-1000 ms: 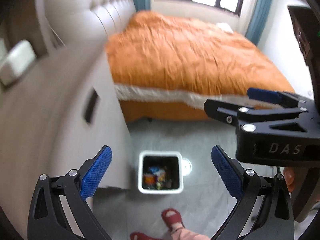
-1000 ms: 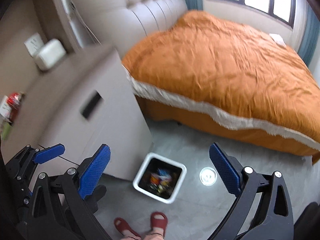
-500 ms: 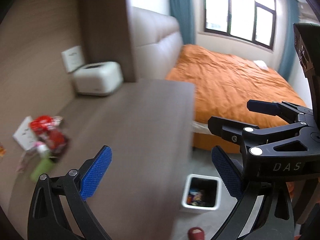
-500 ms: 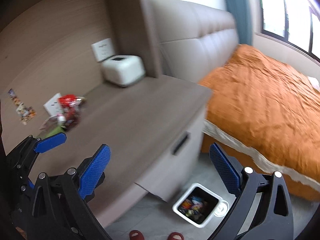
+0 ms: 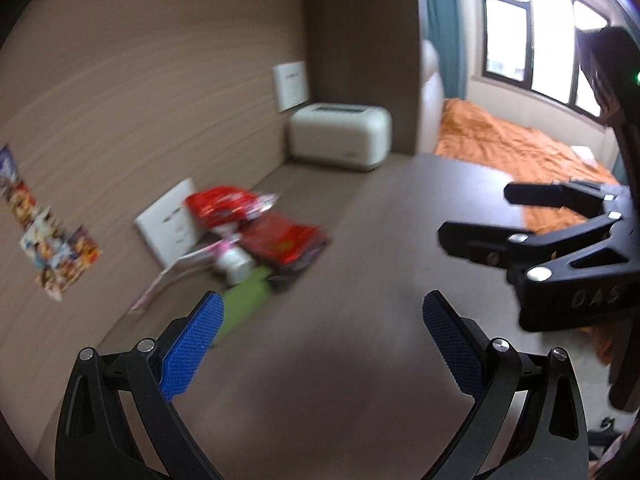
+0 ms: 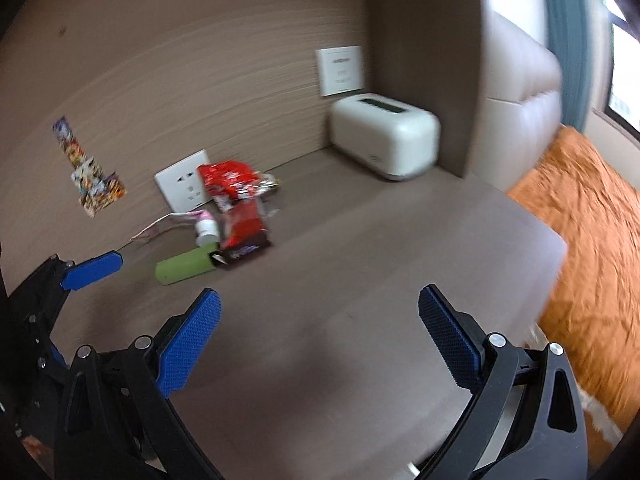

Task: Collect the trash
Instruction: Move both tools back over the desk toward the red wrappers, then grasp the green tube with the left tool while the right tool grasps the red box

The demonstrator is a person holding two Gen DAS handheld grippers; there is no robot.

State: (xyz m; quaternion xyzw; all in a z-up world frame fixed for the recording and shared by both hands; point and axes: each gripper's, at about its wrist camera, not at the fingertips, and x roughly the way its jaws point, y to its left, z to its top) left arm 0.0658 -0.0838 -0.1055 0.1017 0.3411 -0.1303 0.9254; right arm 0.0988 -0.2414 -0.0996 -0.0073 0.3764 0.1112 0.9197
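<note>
**Both grippers over the nightstand, trash heaped by the wall**

The left gripper (image 5: 320, 344) hangs above the brown nightstand top (image 5: 360, 272) with its blue pads spread wide and nothing between them. The right gripper (image 6: 318, 340) is beside it, just as wide and just as empty, its black frame showing at the right edge of the left camera's view.

The trash sits in a small heap at the back of the nightstand, against the wood-grain wall. A crumpled red wrapper (image 6: 230, 180) leans in front of a white wall socket (image 6: 182, 190). Just below it lies a flat red packet (image 6: 244, 226) with a dark end. A small white bottle (image 6: 206, 232) rests beside the packet, and a green tube (image 6: 186, 268) lies on its side nearest the grippers, touching the packet's dark end. A pale pink strip (image 6: 168, 224) trails off to the left along the wall.

Further back in the corner stands a cream box (image 6: 384, 142). An orange bedspread (image 6: 592, 232) fills the right side. A colourful sticker strip (image 6: 88, 172) is stuck to the wall.
</note>
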